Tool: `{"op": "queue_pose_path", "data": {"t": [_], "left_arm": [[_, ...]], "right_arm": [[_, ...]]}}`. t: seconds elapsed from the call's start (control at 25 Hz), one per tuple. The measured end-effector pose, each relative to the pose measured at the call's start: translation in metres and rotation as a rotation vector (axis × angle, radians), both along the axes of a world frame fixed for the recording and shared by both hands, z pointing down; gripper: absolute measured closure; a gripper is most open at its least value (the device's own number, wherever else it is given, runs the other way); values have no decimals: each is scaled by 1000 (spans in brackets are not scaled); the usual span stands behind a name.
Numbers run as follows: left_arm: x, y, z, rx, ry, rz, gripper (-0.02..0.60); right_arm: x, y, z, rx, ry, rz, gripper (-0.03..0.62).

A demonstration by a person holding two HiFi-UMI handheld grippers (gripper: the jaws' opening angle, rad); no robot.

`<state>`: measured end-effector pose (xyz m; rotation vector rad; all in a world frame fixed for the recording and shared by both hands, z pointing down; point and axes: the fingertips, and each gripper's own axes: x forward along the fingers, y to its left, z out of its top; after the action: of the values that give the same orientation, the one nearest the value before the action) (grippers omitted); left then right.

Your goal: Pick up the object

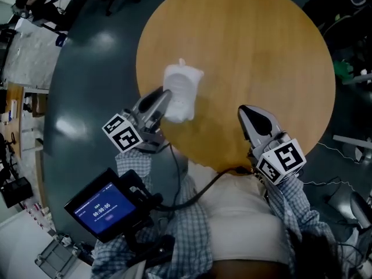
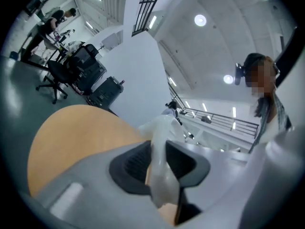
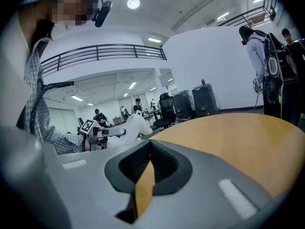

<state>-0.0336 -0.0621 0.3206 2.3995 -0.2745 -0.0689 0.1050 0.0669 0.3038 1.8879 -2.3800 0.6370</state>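
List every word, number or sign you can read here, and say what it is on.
Phone screen: a row of white digits like a timer, too blurred to read.
Left marker cube and right marker cube: black-and-white square patterns, no words.
White pouch: no print visible.

white pouch (image 1: 182, 92): 1 | round table (image 1: 261, 51): 1 | hand-held grippers (image 1: 164, 98) (image 1: 247, 110): 2 | screen (image 1: 104, 209): 1

- The left tongs (image 2: 161, 165) are pinched on a thin white pouch (image 2: 160, 130), whose top rises past their tips.
- A round wooden table (image 2: 71, 137) spreads beyond and left of the tongs.
- A person (image 2: 267, 111) stands to their right.
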Motion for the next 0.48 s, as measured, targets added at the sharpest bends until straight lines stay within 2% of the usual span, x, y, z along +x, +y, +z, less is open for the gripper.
{"op": "queue_pose_path", "data": {"t": [0.2,0.48], "left_arm": [[-7,19,-19,18,74,-57,482],[-25,37,-27,5,128,-133,482]], "right_arm": [[2,0,-14,69,5,-3,588],[-2,-9,-25,110,9,-31,589]]}}
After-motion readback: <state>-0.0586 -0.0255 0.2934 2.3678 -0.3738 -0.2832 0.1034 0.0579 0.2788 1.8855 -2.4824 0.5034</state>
